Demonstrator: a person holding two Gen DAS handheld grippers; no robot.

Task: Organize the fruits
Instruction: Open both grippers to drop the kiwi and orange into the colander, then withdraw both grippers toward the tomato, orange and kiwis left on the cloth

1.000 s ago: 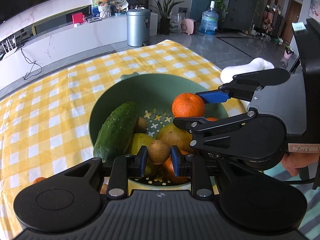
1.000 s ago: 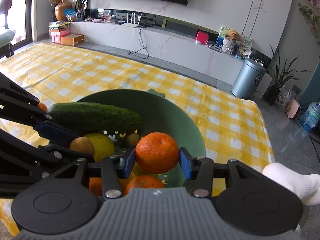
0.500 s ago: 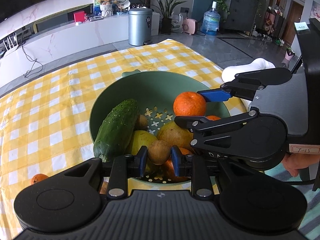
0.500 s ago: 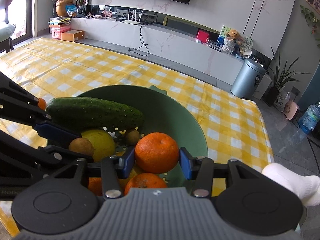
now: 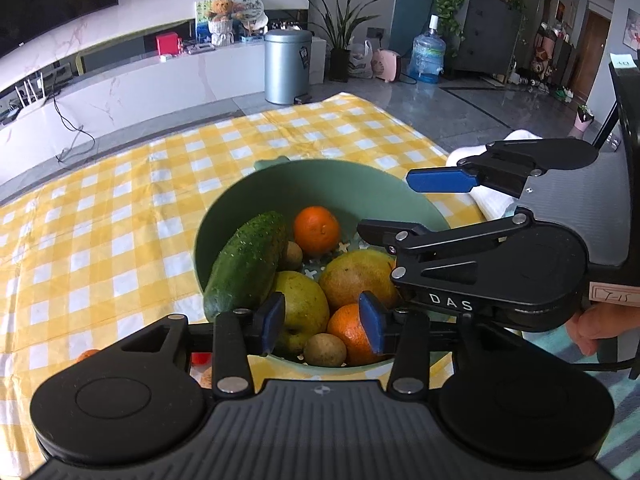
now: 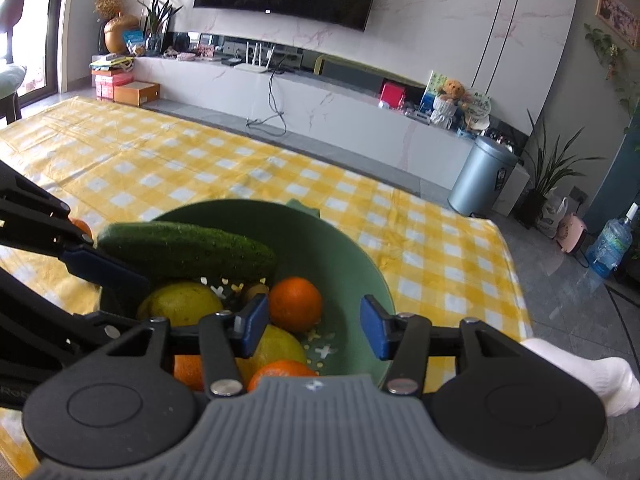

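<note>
A green perforated bowl on the checked cloth holds a cucumber, a mango, a yellow-green pear, oranges and small brown fruits. My left gripper hovers over the bowl's near rim with its jaws opening. The small brown fruit lies loose below them, touching neither pad. My right gripper also hangs over the bowl, jaws opening. An orange rests in the bowl beside the cucumber, close to the left pad but free of it.
The yellow-checked cloth spreads to the left and far side. A small orange fruit lies on it by my left gripper. A white-socked foot is off the cloth's right edge. A person's hand grips the right tool.
Both pairs of jaws have opened. The small brown fruit dropped from the left gripper into the bowl's near side. The orange dropped from the right gripper and sits beside the cucumber.
</note>
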